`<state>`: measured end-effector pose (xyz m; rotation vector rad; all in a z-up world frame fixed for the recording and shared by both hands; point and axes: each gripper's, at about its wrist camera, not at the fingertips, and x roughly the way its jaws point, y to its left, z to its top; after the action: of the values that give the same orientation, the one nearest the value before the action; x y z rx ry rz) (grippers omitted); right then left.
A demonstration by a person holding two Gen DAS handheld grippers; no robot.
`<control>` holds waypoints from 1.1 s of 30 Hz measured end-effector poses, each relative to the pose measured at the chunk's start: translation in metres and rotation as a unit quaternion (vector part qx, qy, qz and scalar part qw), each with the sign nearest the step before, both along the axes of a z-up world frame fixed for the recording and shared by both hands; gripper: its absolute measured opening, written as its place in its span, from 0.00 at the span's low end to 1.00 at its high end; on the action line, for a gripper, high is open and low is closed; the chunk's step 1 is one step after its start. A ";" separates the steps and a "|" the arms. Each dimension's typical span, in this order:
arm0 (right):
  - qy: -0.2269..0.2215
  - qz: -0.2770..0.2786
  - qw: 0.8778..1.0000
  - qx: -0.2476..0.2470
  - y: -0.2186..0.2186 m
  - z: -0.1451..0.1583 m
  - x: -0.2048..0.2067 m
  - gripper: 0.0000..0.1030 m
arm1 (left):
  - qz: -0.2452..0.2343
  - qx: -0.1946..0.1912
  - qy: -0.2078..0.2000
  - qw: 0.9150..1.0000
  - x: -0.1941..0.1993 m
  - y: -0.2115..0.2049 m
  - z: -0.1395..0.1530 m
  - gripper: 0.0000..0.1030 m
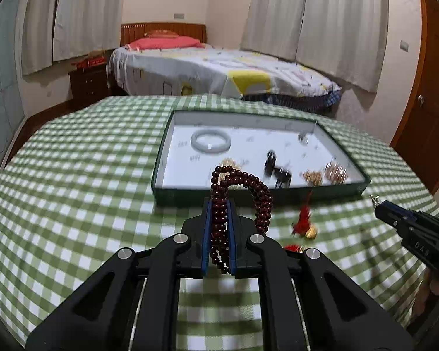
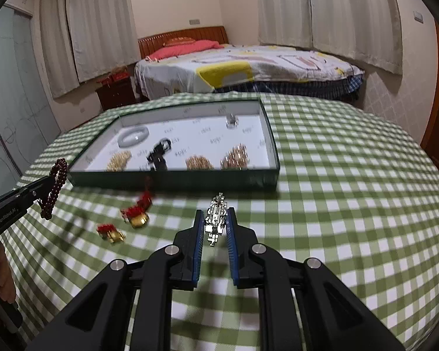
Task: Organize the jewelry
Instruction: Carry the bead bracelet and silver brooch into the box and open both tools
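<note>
With the left gripper (image 1: 218,219) pinching the bead strand (image 1: 240,193) and the right gripper (image 2: 216,225) pinching the silver piece (image 2: 216,219), lift both clear toward the tray (image 1: 161,161) at twelve o'clock.

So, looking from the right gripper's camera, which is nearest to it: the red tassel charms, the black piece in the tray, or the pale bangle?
1. Red tassel charms, on the cloth, left.
2. Black piece, front of tray.
3. Pale bangle, farther back, left.

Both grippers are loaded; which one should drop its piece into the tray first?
Probably the left: its fingers hold the dark bead strand close to the tray rim. The right gripper, holding the silver piece, sits farther back.
</note>
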<state>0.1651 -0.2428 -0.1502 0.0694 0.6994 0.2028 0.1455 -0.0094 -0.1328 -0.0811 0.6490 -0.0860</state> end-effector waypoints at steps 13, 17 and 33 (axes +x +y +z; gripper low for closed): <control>-0.066 0.014 0.998 0.008 0.012 0.048 0.045 0.16 | 0.006 -0.013 -0.058 0.998 0.049 -0.006 0.039 0.10; -0.073 0.014 0.997 0.012 0.015 0.050 0.066 0.16 | 0.008 -0.017 -0.056 0.998 0.073 -0.006 0.038 0.10; -0.001 0.016 1.000 0.010 0.028 -0.006 0.134 0.16 | 0.018 -0.003 0.011 1.000 0.133 -0.001 -0.018 0.10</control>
<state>0.2995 -0.2147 -0.1560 0.0774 0.6961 0.2414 0.2787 -0.0106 -0.1505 -0.0988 0.6694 -0.0531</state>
